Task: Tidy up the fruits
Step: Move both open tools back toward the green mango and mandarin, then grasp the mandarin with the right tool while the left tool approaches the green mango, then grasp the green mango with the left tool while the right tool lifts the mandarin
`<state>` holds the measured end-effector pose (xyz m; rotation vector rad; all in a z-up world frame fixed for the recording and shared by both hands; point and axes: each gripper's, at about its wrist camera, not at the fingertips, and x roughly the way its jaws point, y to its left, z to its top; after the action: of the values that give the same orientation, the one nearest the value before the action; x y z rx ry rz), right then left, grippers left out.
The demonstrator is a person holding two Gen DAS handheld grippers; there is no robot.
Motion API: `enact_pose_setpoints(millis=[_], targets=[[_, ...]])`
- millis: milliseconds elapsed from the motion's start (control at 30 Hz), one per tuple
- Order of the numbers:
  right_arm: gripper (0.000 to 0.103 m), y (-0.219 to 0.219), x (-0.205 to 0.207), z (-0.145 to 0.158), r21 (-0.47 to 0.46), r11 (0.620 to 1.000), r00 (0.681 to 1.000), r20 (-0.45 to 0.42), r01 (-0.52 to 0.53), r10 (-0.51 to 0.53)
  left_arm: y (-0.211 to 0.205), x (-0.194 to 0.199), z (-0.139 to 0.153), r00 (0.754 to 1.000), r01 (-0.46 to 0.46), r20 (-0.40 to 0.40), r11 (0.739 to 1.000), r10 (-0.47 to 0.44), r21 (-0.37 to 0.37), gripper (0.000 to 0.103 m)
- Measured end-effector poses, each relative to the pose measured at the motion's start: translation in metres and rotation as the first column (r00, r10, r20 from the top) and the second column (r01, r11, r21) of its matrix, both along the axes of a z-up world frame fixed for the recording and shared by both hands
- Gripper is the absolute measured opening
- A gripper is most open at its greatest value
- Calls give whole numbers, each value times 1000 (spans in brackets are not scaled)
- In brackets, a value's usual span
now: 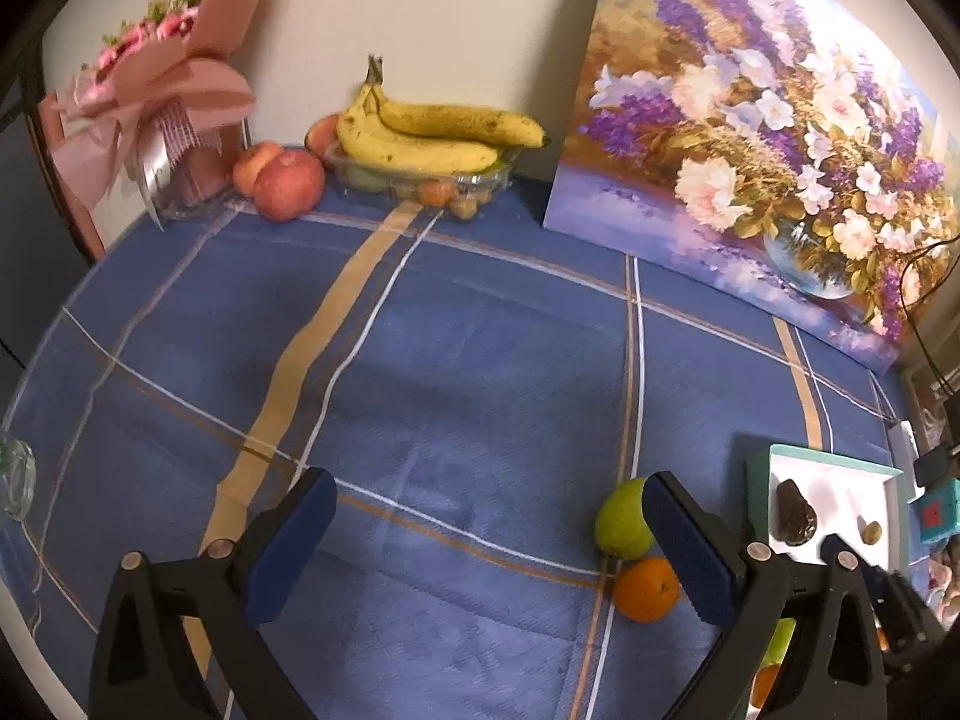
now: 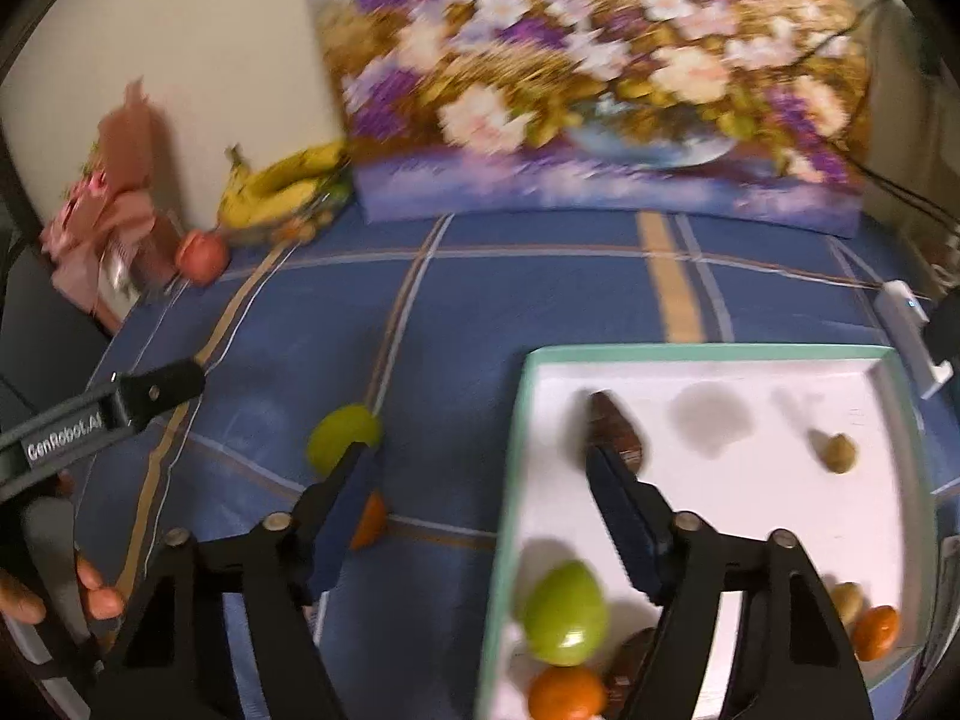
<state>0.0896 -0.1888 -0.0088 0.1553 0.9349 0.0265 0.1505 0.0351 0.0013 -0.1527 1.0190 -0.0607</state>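
A green pear (image 1: 621,519) and an orange (image 1: 646,590) lie on the blue checked cloth, just left of my left gripper's right finger. My left gripper (image 1: 489,510) is open and empty. A white tray with a teal rim (image 2: 708,350) holds a green pear (image 2: 565,612), oranges (image 2: 565,693), dark brown fruits (image 2: 613,426) and small brown ones (image 2: 838,452). My right gripper (image 2: 480,461) is open and empty, over the tray's left edge. The loose pear (image 2: 342,429) and orange (image 2: 371,521) sit by its left finger.
At the back left, bananas (image 1: 432,135) lie on a clear container (image 1: 420,180), with red apples (image 1: 288,183) and a pink bouquet (image 1: 150,96) beside them. A flower painting (image 1: 750,138) leans on the wall. A white device (image 2: 909,330) lies right of the tray.
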Motion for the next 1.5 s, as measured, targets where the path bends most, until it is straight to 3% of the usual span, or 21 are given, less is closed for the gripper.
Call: enact_pose_setpoints(millis=[167,333,433,733,867,1067,1500], targets=[[61,27,5,-17,-1,998,997,-50,-63,63,3,4,-15,998,-17,-57,999,20,41,103],[60,48,9,-33,-4,993,988,-96,-119,118,8,8,-31,994,-28,-101,997,35,68,103],[53,57,12,-41,-8,989,983,-118,-146,144,13,11,-39,990,-46,-128,997,53,56,103],[49,72,16,-55,-11,985,973,-156,-174,170,17,13,-41,989,-61,-134,997,66,36,103],[40,71,15,-55,-7,985,974,-151,-172,169,14,13,-40,990,-56,-131,998,58,22,103],[38,69,14,-50,4,985,975,-139,-172,171,7,14,-39,990,-45,-131,999,44,-5,103],[38,27,-2,-17,-13,999,996,-70,-51,50,-30,11,-43,991,50,-120,997,-57,-58,99]])
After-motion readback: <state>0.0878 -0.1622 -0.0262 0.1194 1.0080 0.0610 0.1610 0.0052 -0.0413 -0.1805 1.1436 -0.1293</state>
